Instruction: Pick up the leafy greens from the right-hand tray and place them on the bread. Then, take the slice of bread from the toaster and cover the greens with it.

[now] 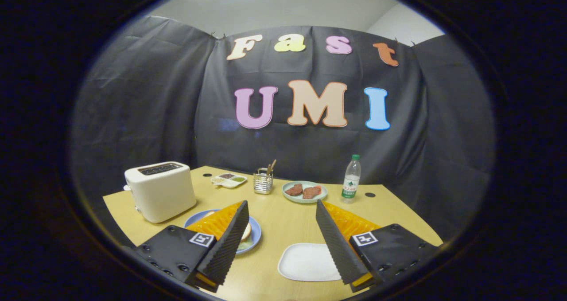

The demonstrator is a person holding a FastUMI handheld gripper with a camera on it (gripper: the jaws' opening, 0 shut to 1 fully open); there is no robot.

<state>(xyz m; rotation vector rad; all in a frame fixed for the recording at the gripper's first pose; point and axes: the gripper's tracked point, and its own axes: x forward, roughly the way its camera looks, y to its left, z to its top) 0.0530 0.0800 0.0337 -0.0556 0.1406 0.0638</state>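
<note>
Bread (246, 231) on blue plate (254, 241), mostly hidden behind the left finger; a pale green bit shows beside it. Gripper (281, 212) spread wide, holding nothing, above the tabletop (283, 216). White tray (307, 262) lies just beside the right finger. Beyond: white toaster (160, 190) at left, metal utensil holder (263, 182), green plate (304, 191) with 2 meat pieces (303, 190), water bottle (351, 179).
</note>
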